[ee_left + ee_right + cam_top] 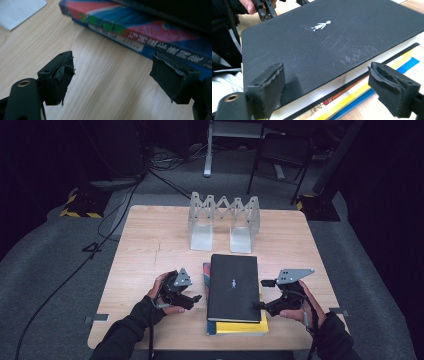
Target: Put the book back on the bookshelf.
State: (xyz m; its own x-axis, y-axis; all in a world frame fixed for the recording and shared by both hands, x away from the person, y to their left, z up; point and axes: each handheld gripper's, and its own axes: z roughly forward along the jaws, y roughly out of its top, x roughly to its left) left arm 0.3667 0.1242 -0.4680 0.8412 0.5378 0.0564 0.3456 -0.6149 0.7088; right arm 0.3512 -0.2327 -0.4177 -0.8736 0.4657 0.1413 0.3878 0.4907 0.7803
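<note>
Surface: a square light wooden table (150, 245), set on grey carpet (55, 270).
Far edge, centre: a clear folding book rack (224, 222) is stood upright on the tabletop.
Near side, centre: a stack of books (235, 292) is laid flat, with a yellow-covered book (240, 327) lowest and a black book (233, 287) uppermost.
Stack and rack: apart, the rack placed just beyond the stack.

light falls from above on the wooden table (150, 245), which is bright, while the room around it is very dark. the black book (234, 287) reflects a soft grey shine with scratches in the right gripper view. in the left gripper view the far colourful book (140, 32) is blurred, and the near jaws are soft. shadows are weak.
</note>
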